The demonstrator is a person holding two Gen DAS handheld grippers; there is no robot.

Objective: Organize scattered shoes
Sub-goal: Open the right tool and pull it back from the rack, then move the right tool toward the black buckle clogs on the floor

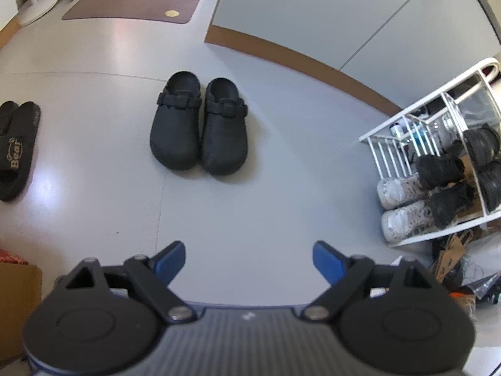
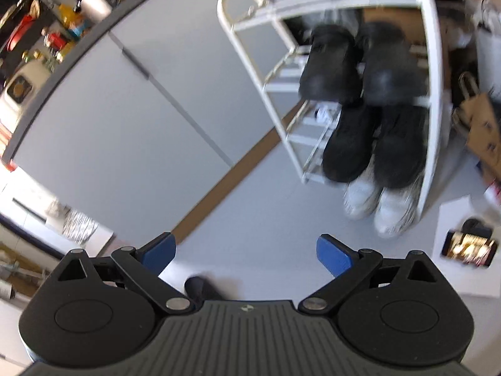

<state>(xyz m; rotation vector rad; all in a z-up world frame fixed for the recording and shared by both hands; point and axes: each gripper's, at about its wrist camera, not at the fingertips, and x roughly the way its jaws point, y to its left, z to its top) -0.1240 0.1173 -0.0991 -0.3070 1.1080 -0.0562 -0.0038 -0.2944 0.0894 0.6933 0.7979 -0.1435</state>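
Left wrist view: black clogs (image 1: 198, 125) sit paired on the floor (image 1: 266, 206), well ahead of the left gripper (image 1: 249, 261), fingers spread, empty. Right gripper (image 2: 247, 257), likewise spread and empty, faces the filled shoe rack (image 2: 430, 62).

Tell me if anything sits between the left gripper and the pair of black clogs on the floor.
Nothing visible does. Only bare floor lies between the open left gripper and the clogs. The black slide lies off to the left, and the shoe rack to the right, both outside that path.
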